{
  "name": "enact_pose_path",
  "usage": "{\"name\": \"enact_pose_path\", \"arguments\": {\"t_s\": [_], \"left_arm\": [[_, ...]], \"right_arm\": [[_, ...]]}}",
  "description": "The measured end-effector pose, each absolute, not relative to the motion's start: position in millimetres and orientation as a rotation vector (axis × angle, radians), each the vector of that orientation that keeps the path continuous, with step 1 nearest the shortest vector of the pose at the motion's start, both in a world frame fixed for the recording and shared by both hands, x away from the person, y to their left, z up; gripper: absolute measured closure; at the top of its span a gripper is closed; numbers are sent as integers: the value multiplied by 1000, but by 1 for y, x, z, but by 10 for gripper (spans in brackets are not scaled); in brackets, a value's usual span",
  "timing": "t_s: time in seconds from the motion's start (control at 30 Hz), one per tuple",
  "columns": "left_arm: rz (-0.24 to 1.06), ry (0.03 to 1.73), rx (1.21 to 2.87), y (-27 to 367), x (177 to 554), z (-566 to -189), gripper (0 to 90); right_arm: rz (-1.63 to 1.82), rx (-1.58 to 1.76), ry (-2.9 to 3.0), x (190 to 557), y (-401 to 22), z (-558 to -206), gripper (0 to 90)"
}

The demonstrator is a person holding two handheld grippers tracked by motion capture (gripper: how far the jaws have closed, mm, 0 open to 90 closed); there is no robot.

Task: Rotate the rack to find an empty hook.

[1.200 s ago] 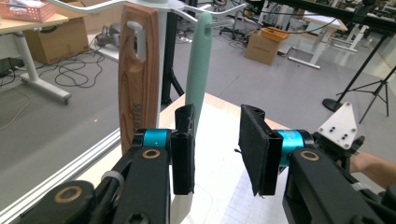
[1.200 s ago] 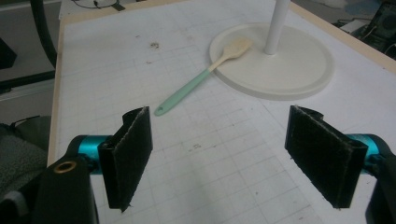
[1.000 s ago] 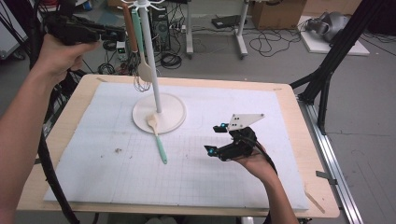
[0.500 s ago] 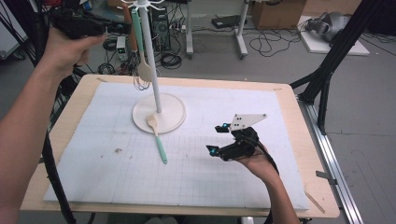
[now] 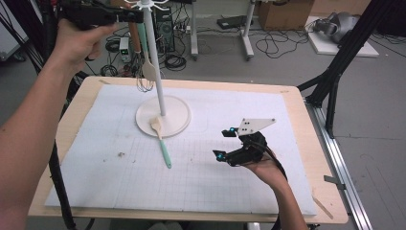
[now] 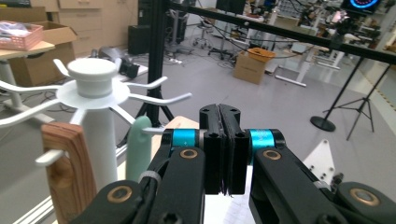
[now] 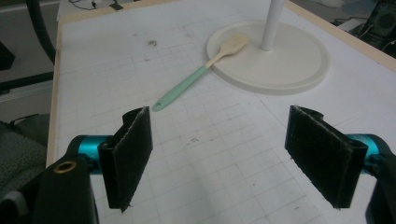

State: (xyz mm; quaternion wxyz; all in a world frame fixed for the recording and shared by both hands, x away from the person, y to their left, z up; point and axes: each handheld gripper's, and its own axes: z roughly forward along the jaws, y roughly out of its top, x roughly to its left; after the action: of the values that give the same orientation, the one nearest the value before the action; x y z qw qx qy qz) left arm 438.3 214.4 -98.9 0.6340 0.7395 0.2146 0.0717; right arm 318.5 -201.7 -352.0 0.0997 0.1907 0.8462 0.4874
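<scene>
The left gripper (image 5: pixel 136 16) is raised beyond the table's far left corner on an outstretched arm, jaws pressed together on nothing, while the right gripper (image 5: pixel 224 143) hovers low near the table's near right, jaws wide apart.

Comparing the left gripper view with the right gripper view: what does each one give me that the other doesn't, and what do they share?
Left gripper view: the left gripper with jaws shut on nothing, the hooks at the top of the stand, a wooden handle and a green handle hanging there.

Right gripper view: the right gripper with jaws wide open over the table, the stand's round base, and a spatula lying with its head on that base.

Both: the stand's white pole.
</scene>
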Motion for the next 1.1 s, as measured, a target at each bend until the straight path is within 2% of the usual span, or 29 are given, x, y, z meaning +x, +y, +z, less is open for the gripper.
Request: {"name": "enact_pose_path", "arguments": {"t_s": [0.27,0.6,1.1], "left_arm": [[206,532,1685,220,439,-98,877],[198,538,1694,211,442,-102,870],[236,596,1658,228,444,-99,864]], "right_arm": [[1446,559,2498,318,-202,-352,220],[1451,556,2488,316,-203,-350,220],[1455,571,2478,314,-209,-351,220]]}}
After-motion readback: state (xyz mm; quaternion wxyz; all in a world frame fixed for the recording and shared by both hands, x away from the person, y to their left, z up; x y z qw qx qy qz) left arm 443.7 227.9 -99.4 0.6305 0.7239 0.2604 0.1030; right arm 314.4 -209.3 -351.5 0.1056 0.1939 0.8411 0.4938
